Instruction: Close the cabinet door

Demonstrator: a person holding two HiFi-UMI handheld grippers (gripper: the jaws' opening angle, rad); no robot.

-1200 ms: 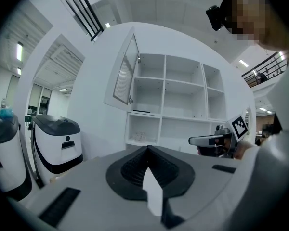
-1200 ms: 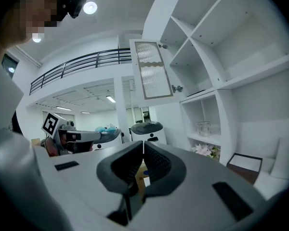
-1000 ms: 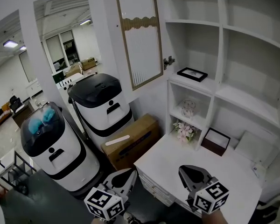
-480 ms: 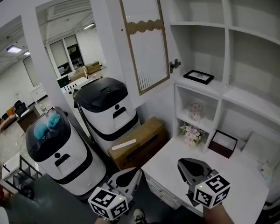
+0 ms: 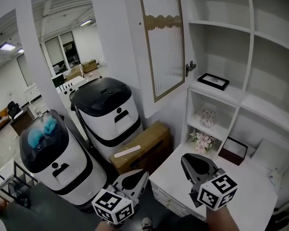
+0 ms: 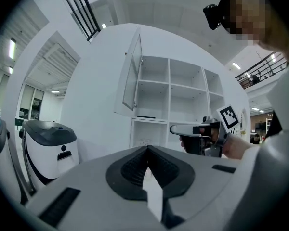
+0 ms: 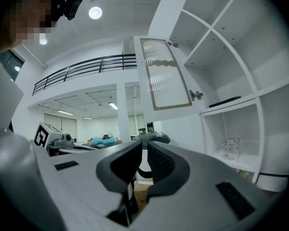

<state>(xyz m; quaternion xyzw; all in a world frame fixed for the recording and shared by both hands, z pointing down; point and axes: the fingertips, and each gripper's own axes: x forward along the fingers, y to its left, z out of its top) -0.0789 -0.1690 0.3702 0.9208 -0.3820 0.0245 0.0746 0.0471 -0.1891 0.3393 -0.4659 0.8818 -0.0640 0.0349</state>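
The cabinet door [image 5: 166, 37], ribbed glass in a tan frame, hangs open to the left of the white shelf unit [image 5: 250, 57]; its small metal knob [image 5: 190, 67] is at its lower right edge. The door also shows in the right gripper view [image 7: 166, 76] and the left gripper view [image 6: 131, 78]. My right gripper [image 5: 187, 159] is shut and empty, held level below the door and apart from it. My left gripper [image 5: 139, 175] is lower left, shut with nothing in it. Seen along their own jaws, the left gripper [image 6: 147, 150] and right gripper [image 7: 145, 143] have their tips together.
Two white robots with black tops [image 5: 103, 105] [image 5: 48, 148] stand left of the cabinet, with a cardboard box [image 5: 142, 146] behind them. A white desk [image 5: 245, 186] lies under the shelves. The shelves hold a picture frame [image 5: 213, 81], a glass [image 5: 207, 117], flowers [image 5: 201, 139] and a dark box [image 5: 233, 150].
Both grippers have moved forward toward the cabinet, the right one also a little upward. The door and shelves now look closer and larger; the door's angle is unchanged.
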